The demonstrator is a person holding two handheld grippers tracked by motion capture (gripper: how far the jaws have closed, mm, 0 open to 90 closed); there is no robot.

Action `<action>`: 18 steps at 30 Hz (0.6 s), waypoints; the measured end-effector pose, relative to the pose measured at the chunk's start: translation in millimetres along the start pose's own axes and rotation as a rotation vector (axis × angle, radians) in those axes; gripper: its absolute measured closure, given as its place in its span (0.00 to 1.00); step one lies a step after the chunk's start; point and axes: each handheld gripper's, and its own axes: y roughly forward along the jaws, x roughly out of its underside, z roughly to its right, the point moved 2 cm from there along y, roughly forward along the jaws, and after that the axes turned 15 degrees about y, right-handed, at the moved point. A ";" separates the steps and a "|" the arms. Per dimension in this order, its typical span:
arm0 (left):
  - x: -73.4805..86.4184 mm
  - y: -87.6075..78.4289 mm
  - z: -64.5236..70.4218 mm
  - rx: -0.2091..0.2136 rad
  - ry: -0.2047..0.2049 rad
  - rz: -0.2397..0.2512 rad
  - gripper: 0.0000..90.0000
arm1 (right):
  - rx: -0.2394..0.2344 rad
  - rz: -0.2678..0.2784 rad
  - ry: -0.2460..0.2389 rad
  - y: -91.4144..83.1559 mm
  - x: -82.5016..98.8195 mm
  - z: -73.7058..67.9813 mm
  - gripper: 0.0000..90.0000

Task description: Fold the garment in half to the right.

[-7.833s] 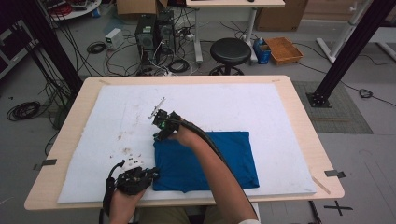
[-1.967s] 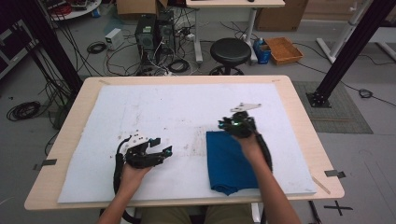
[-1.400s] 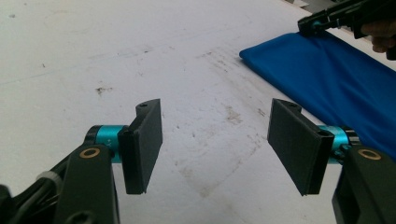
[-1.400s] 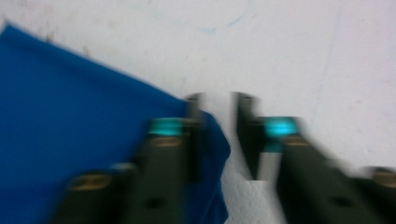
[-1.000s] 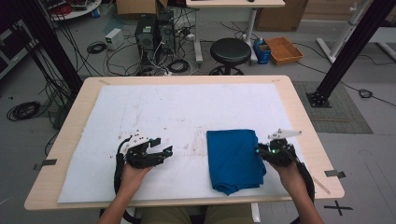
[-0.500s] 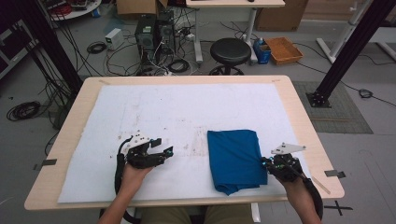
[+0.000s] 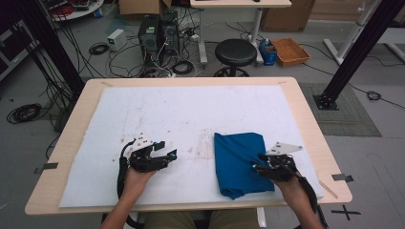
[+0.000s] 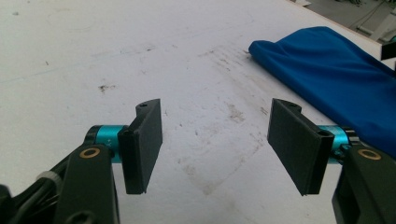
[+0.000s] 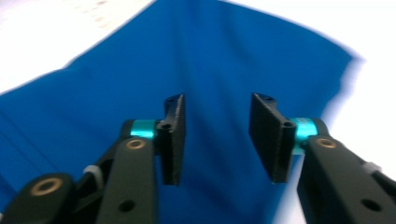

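no readable writing or brand marks anywhere. blue cloth [image 7: 240, 162] folded, lying on white mat [image 7: 143, 109] at 4 o'clock of table [image 7: 296, 100]. right gripper [image 7: 258, 162] at cloth's 3 o'clock edge, pointing toward 9 o'clock over fabric; jaws parted, just been opening, nothing pinched, cloth beneath gap [image 9: 215, 135]. left gripper [image 7: 167, 149] resting low on mat at 7 o'clock, well apart from cloth, pointing toward 3 o'clock; jaws wide, empty [image 8: 215, 140]. forearms entering from 6 o'clock.
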 end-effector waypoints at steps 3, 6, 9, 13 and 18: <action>0.2 -0.7 -1.0 -0.004 -0.003 0.003 0.40 | -0.151 -0.068 -0.035 12.8 -0.5 -24.3 0.76; 1.6 0.3 -2.1 -0.004 -0.004 -0.003 0.40 | -0.290 -0.115 -0.160 18.6 4.2 -60.3 0.83; 1.0 -0.3 -0.9 -0.003 0.000 0.000 0.40 | -0.297 -0.197 -0.243 29.9 10.9 -78.3 0.85; 0.7 -0.9 -1.8 -0.005 -0.004 0.004 0.40 | -0.315 -0.178 -0.234 27.0 11.7 -77.0 0.79; 0.7 -0.6 -1.3 -0.004 -0.003 -0.001 0.40 | -0.267 -0.019 -0.094 8.2 -1.3 -45.5 0.72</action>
